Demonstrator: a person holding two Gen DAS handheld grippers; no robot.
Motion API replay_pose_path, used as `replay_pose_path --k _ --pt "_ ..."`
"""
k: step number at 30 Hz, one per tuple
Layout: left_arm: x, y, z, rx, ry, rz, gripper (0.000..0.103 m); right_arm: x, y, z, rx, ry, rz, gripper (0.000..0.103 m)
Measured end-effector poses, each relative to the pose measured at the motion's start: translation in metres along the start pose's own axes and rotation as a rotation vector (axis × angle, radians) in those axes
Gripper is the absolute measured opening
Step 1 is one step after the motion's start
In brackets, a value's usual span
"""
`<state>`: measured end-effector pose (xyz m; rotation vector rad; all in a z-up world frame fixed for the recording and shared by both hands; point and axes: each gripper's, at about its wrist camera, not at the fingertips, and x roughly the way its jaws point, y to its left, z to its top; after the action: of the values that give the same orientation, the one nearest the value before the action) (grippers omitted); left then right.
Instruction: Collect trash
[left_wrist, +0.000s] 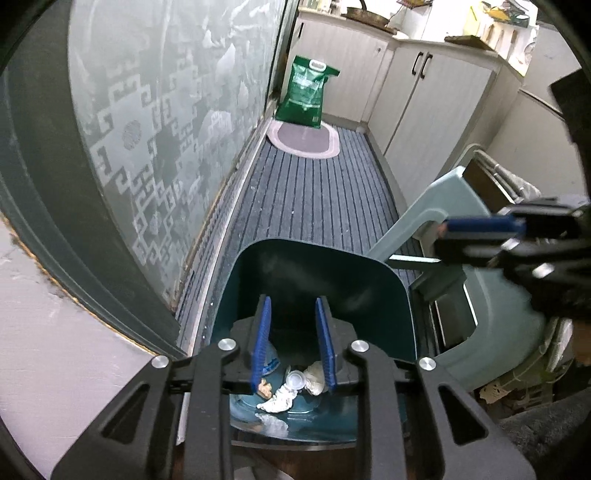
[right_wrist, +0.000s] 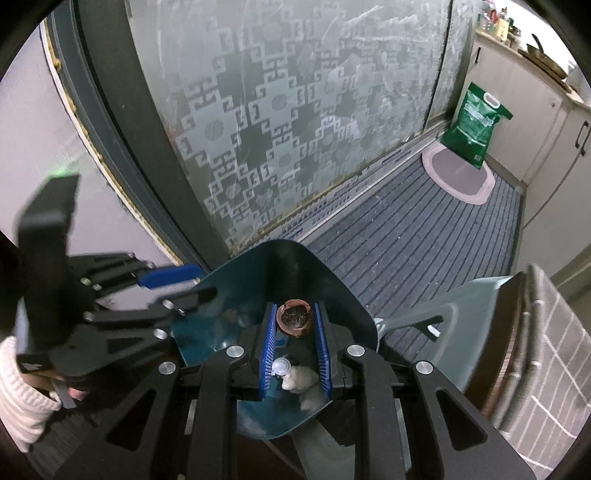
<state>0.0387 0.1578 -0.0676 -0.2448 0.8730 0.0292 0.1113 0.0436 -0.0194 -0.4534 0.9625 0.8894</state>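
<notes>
A dark teal dustpan lies below both grippers. Crumpled white tissues, a white cap and a small brown scrap rest on its floor. My right gripper is shut on a broken brown shell and holds it over the pan. In the left wrist view my right gripper comes in blurred from the right. My left gripper stands open over the pan, nothing between its blue pads. The right wrist view shows my left gripper at the pan's left rim.
A pale green plastic bin part stands right of the pan. A patterned frosted glass door runs along the left. A green sack and an oval mat lie farther along the striped floor mat, and white cabinets line the right.
</notes>
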Motion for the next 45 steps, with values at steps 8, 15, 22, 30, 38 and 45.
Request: replay_pose_path --k 8,15,22,30,38,45 --pt "-0.026 0.009 0.004 -0.004 -0.073 -0.022 0.019 0.045 0.016 -0.01 -0.024 0.109 0.004 0.02" --pt "-0.047 0.015 0.009 -0.016 -0.13 -0.05 0.017 0.076 0.025 -0.024 -0.051 0.211 0.005 0.02" --pt "-0.063 0.011 0.014 -0.016 -0.177 -0.066 0.017 0.088 0.029 -0.039 -0.09 0.286 -0.026 0.054" --pt "-0.074 0.013 0.016 -0.02 -0.214 -0.07 0.017 0.066 0.034 -0.036 -0.104 0.225 -0.033 0.035" --pt "-0.083 -0.003 0.014 0.018 -0.233 -0.074 0.023 0.008 0.036 -0.027 -0.059 0.066 -0.03 0.035" --pt "-0.079 -0.024 0.014 0.06 -0.242 -0.058 0.038 -0.044 0.031 -0.034 -0.002 -0.054 -0.078 0.041"
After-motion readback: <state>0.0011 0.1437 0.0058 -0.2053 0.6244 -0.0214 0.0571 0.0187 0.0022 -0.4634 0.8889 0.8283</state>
